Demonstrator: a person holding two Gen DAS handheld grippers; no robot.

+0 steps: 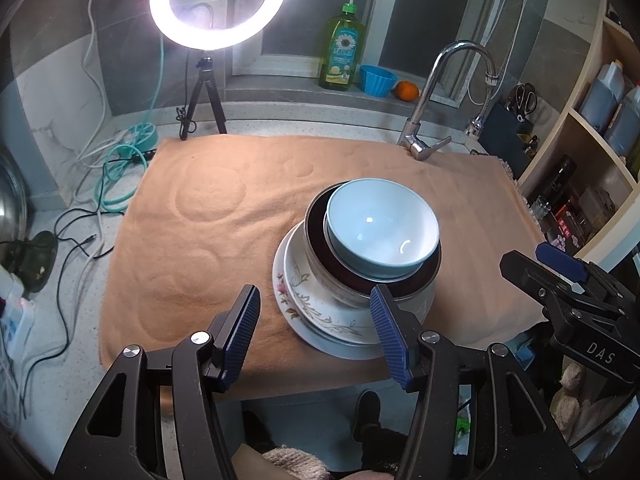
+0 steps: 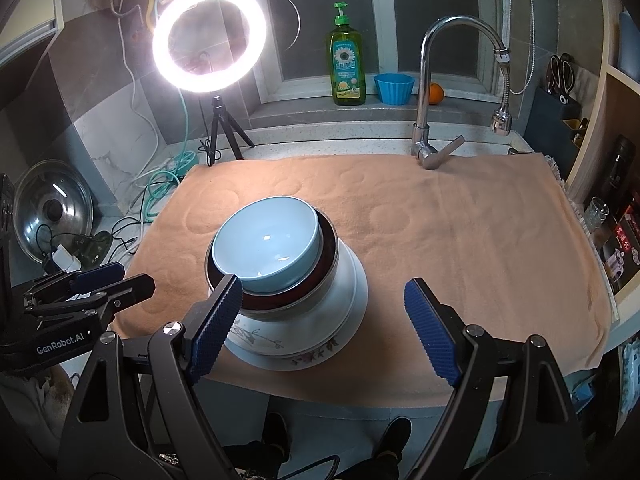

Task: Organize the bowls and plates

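A pale blue bowl [image 1: 380, 228] [image 2: 267, 246] sits tilted inside a dark-lined bowl [image 1: 320, 256] [image 2: 280, 304]. Under that are a white bowl [image 2: 348, 284] and flowered plates [image 1: 304, 304] [image 2: 280, 350], all stacked on the orange towel [image 1: 200, 220] [image 2: 460, 248]. My left gripper [image 1: 314, 332] hovers open just in front of the stack's near left side, nothing between its blue pads. My right gripper [image 2: 324, 330] is open too, its left pad [image 2: 216, 320] near the dark bowl's rim; whether it touches I cannot tell. Each gripper shows at the edge of the other's view.
A lit ring light on a tripod [image 1: 218, 0] [image 2: 209, 38] and loose cables [image 1: 120, 172] stand at the back left. A faucet [image 1: 440, 92] [image 2: 432, 92], soap bottle [image 2: 347, 64], blue cup [image 2: 394, 88] and orange line the back. Shelves [image 1: 592, 120] rise on the right; a pot lid [image 2: 52, 208] leans left.
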